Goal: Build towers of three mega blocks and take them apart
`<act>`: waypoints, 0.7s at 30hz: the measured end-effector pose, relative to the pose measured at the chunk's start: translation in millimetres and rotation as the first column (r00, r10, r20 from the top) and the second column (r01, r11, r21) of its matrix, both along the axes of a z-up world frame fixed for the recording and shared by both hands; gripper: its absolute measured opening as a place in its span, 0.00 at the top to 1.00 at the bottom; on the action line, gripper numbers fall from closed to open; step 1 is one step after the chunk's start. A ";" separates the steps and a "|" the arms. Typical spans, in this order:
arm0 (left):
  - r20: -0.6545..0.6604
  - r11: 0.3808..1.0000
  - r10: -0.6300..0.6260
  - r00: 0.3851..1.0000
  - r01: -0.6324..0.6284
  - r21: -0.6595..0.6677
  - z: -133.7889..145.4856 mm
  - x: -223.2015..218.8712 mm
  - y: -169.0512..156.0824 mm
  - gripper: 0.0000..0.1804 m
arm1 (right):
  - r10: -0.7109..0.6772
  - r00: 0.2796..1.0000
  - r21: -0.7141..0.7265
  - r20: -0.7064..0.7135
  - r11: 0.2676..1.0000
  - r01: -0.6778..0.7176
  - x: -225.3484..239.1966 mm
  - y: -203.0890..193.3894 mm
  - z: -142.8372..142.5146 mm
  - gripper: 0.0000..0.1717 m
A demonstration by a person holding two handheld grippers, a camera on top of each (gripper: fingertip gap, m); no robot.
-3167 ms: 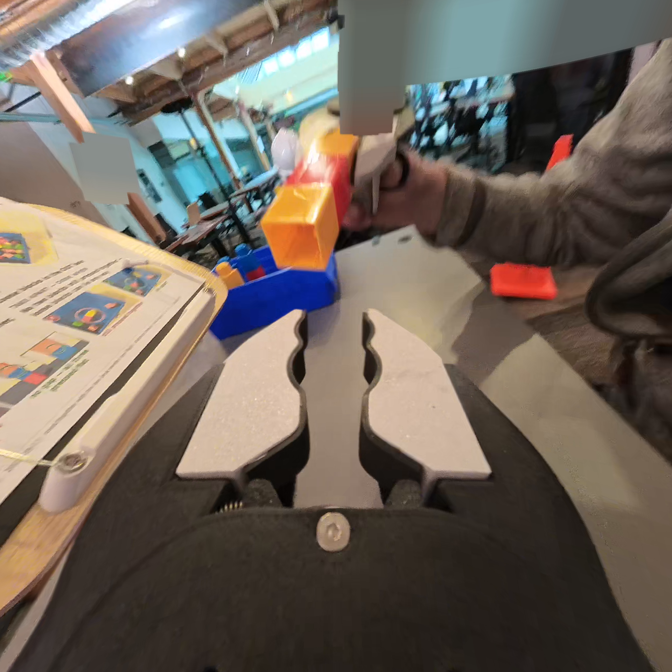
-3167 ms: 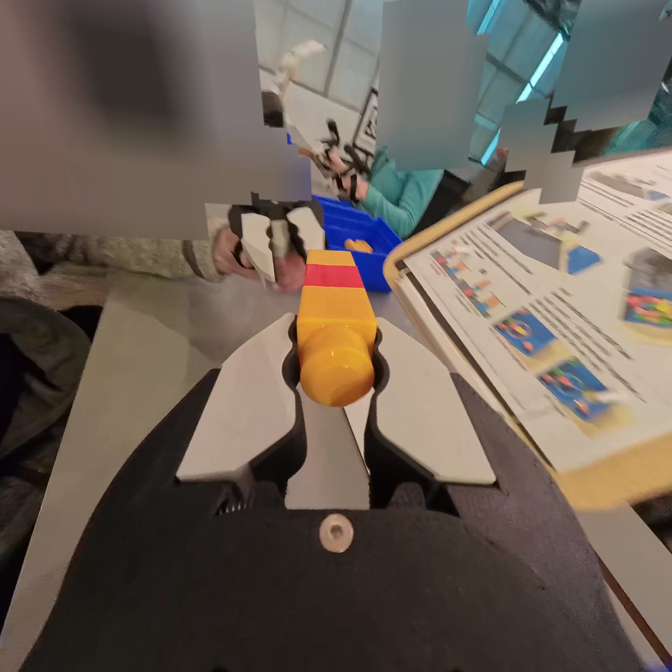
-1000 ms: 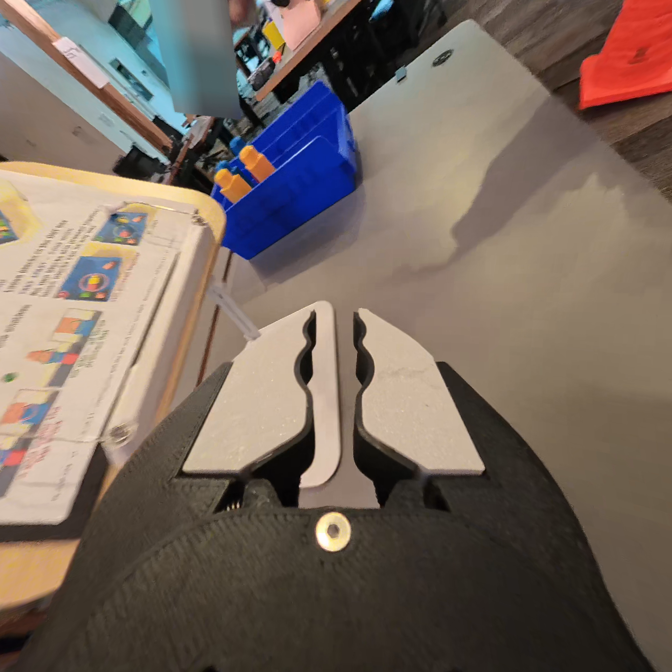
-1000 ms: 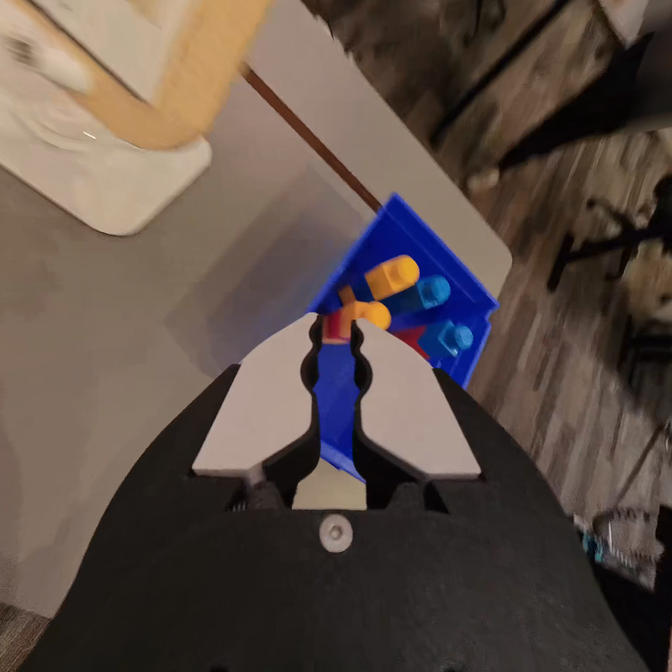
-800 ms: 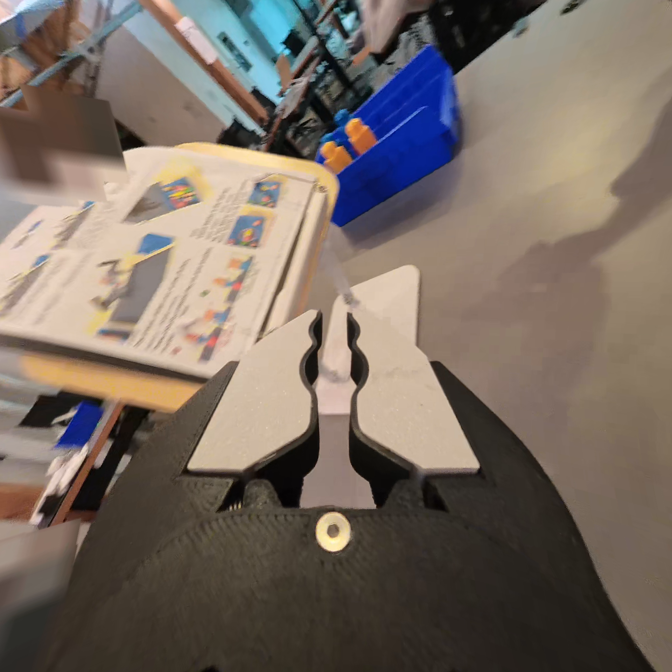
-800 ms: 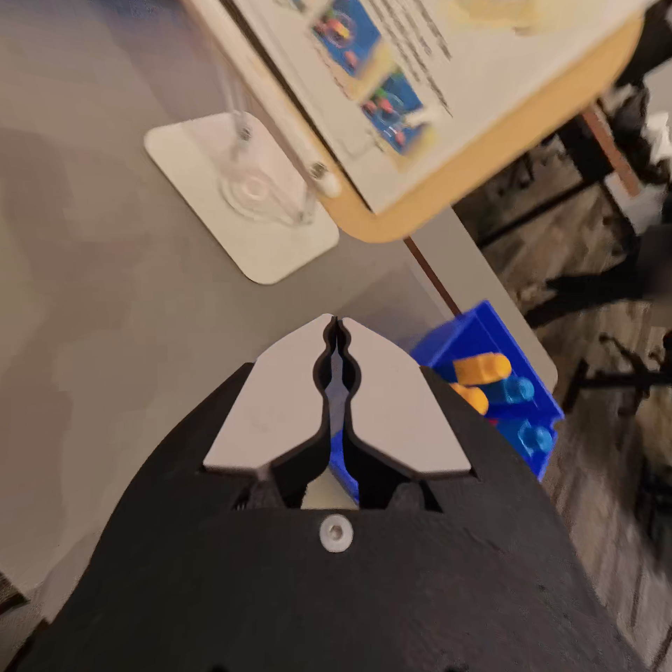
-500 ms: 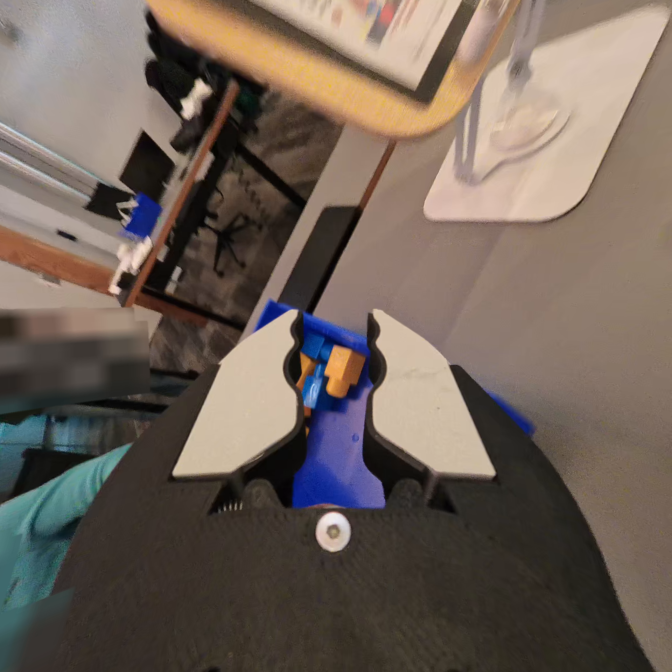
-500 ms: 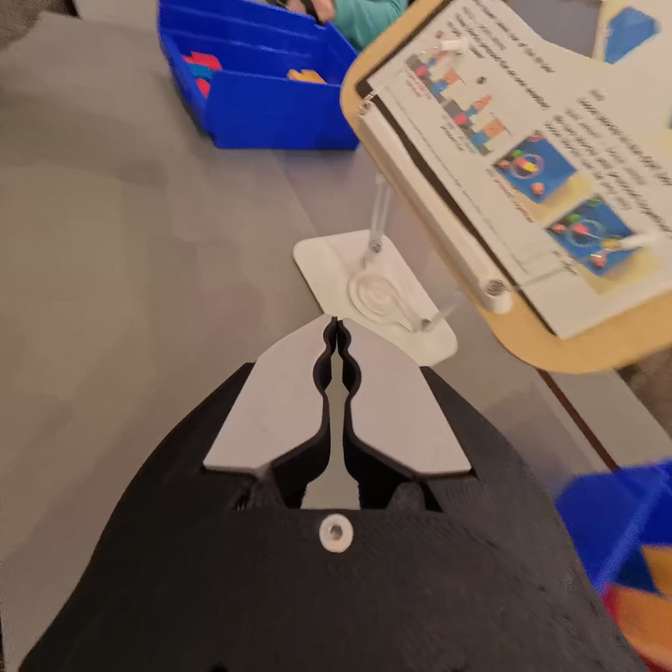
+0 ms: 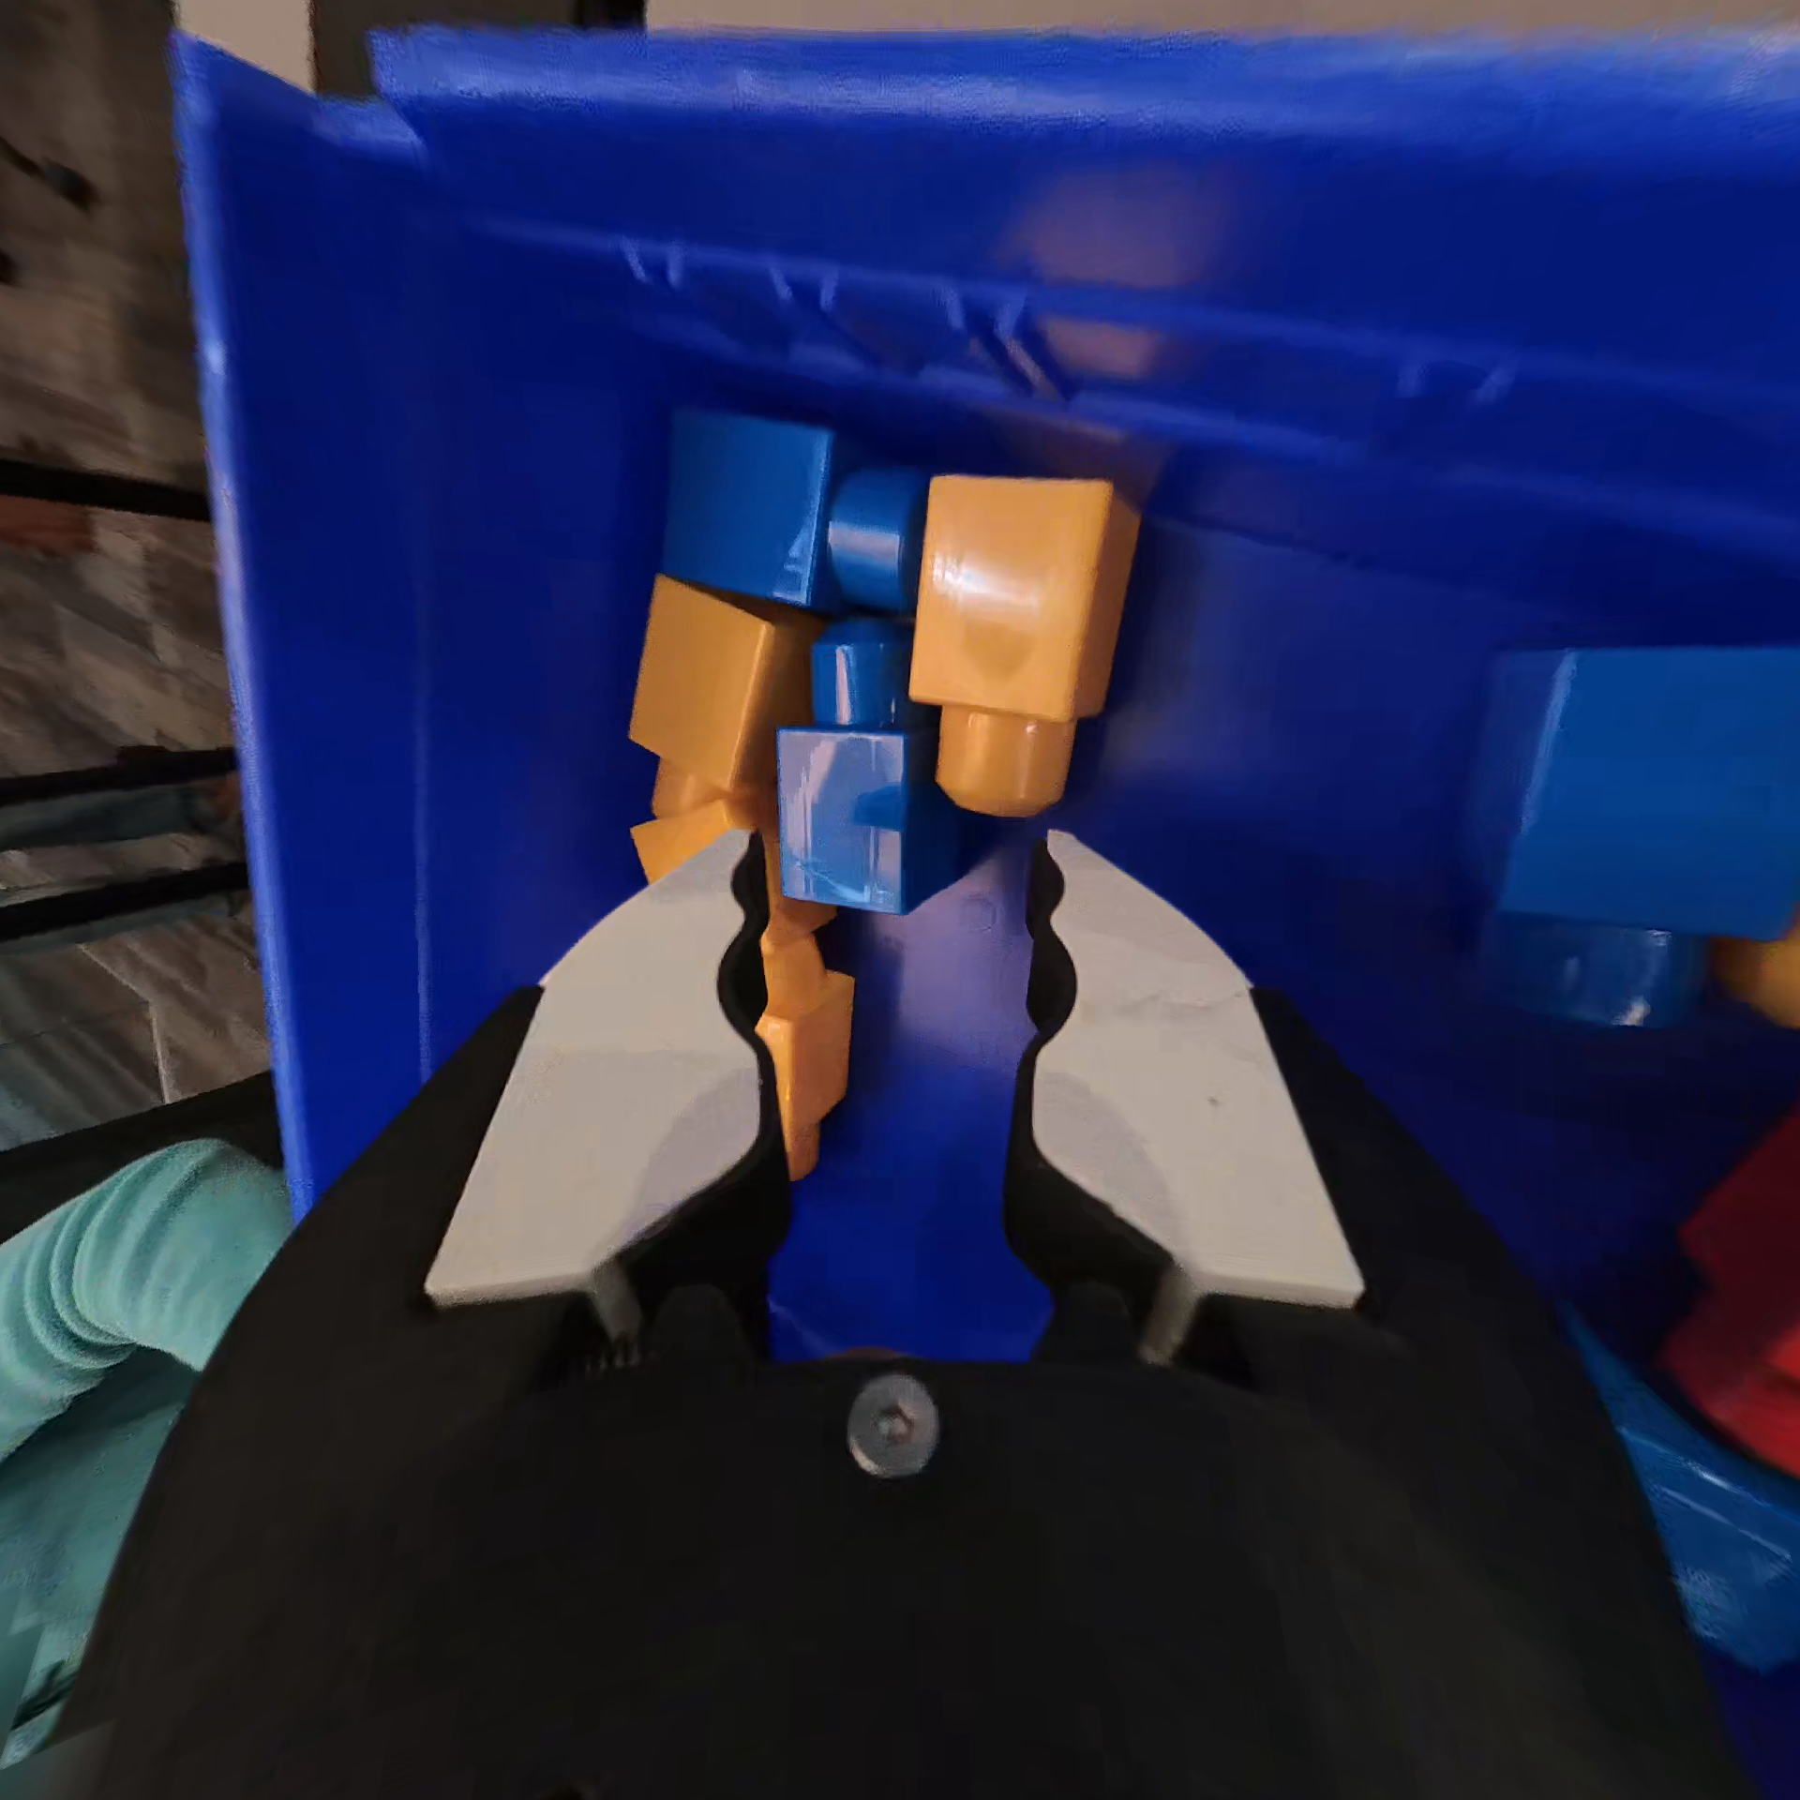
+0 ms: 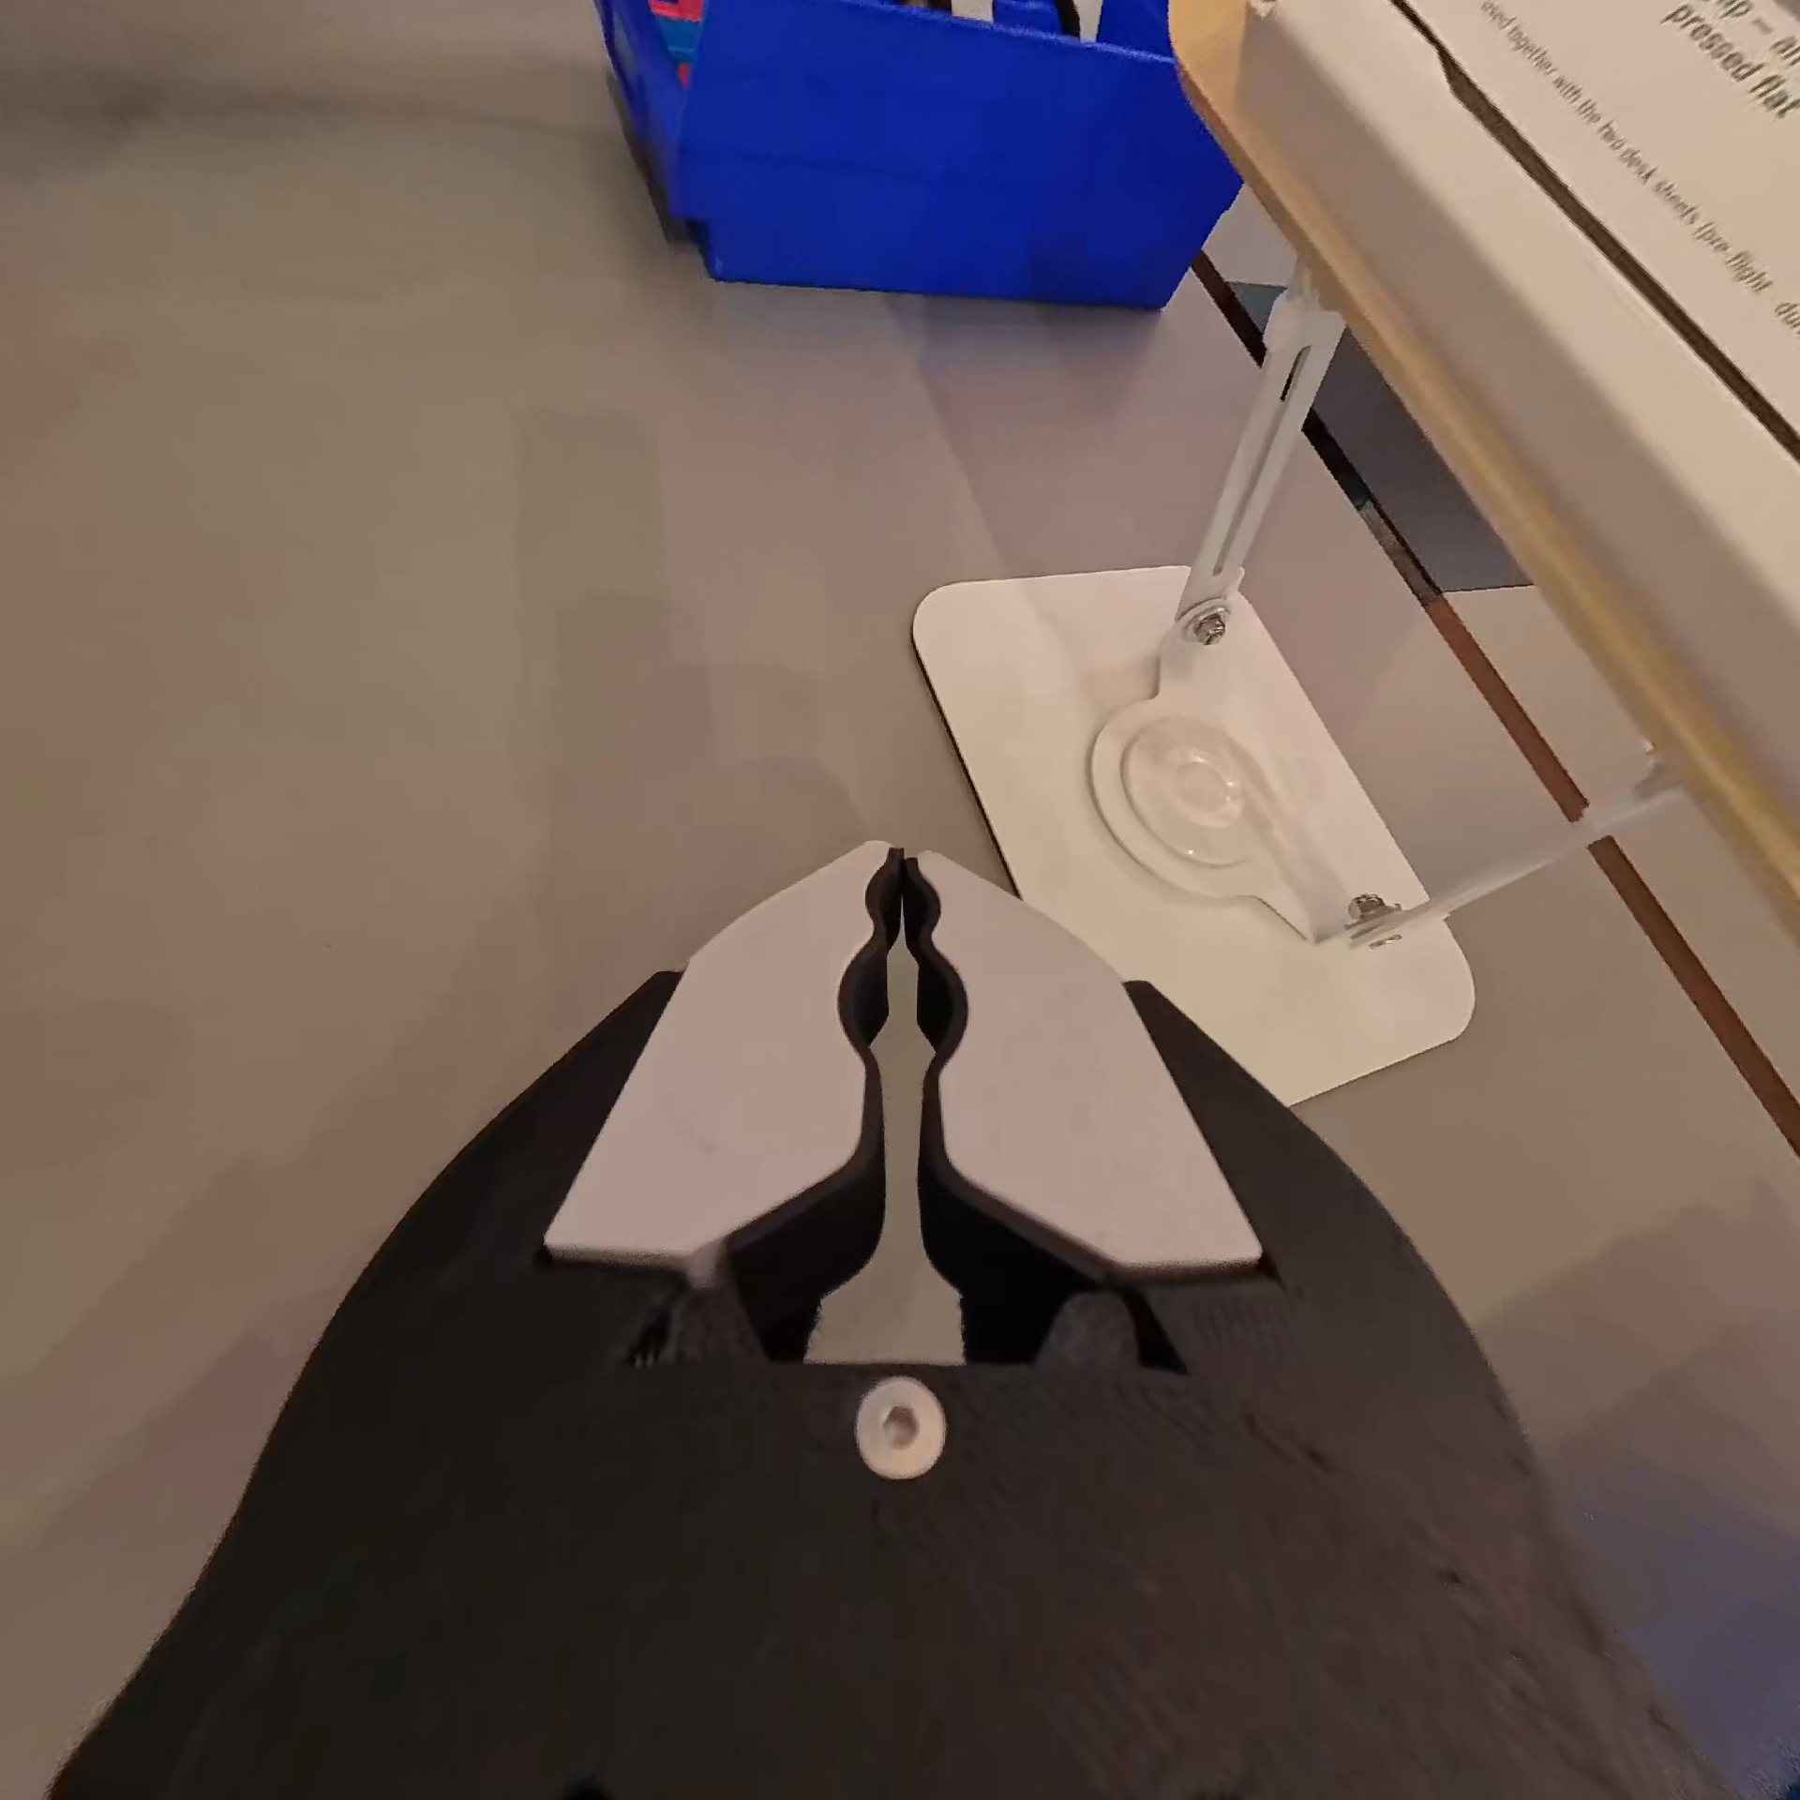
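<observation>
In the left wrist view my left gripper (image 9: pixel 896 857) is open and reaches down into a blue bin (image 9: pixel 487 487). A blue block (image 9: pixel 857 828) lies just ahead of the fingertips; neither pad touches it. Around it lie orange blocks (image 9: pixel 1013 604), another blue block (image 9: pixel 750 506) and an orange piece (image 9: pixel 804 1052) beside the left finger (image 9: pixel 623 1052). A further blue block (image 9: pixel 1646 789) and a red one (image 9: pixel 1743 1334) lie to the right. In the right wrist view my right gripper (image 10: pixel 901 862) is shut with nothing in it, above the grey table (image 10: pixel 390 584).
A blue bin (image 10: pixel 935 166) stands at the far side of the table in the right wrist view. A white stand base (image 10: pixel 1188 818) with thin struts carries a wooden board with printed sheets (image 10: pixel 1519 321) at the right. A teal sleeve (image 9: pixel 107 1295) shows at the lower left of the left wrist view. Some 50 centimetres of space lies between my two pairs of fingers. The blue block (image 9: pixel 750 506) lies some 7 centimetres from my left tips, 45 centimetres from my right tips.
My right gripper let the stacked blocks go over a bin, shut on nothing and swung back over the table. My left gripper swung to a bin, opened wider and dropped toward the blocks.
</observation>
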State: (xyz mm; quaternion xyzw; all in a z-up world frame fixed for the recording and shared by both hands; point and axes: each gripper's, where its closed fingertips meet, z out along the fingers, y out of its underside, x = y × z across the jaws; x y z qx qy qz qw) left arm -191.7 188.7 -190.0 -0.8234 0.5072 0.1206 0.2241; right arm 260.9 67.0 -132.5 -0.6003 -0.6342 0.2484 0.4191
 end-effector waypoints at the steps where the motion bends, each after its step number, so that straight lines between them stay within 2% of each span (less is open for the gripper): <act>1: -0.017 1.000 0.004 1.000 -0.005 -0.023 -4.1 -4.2 2.5 0.72 | -0.004 1.000 0.005 0.009 1.000 0.004 0.3 1.1 -2.1 1.00; 3: -0.056 0.998 0.001 0.998 -0.004 -0.067 -9.8 -11.7 4.9 0.71 | 0.001 1.000 -0.003 0.023 1.000 -0.001 0.3 1.0 -6.8 1.00; 10: -0.034 0.984 -0.004 0.999 -0.002 -0.176 -29.3 -9.9 8.3 0.70 | 0.018 0.999 -0.010 0.042 1.000 -0.018 -0.9 -0.9 -13.9 1.00; 12: -0.028 0.978 0.006 1.000 -0.011 -0.210 -30.4 -8.5 4.3 0.73 | 0.018 0.999 -0.007 0.045 1.000 -0.018 -0.2 0.2 -15.3 1.00; 13: -0.033 0.978 0.013 0.999 -0.020 -0.207 -30.4 -9.8 4.2 0.77 | 0.017 0.999 -0.011 0.046 1.000 -0.017 0.0 0.6 -16.0 1.00; 17: -0.054 0.975 0.054 0.997 -0.064 -0.214 -27.2 -13.9 -3.7 0.79 | 0.013 0.999 -0.011 0.050 1.000 -0.013 1.0 2.3 -18.1 1.00; 21: -0.076 0.985 0.110 0.991 -0.119 -0.123 -3.8 -18.7 -11.0 0.79 | 0.006 0.999 -0.004 0.047 1.000 -0.006 2.9 3.7 -17.5 1.00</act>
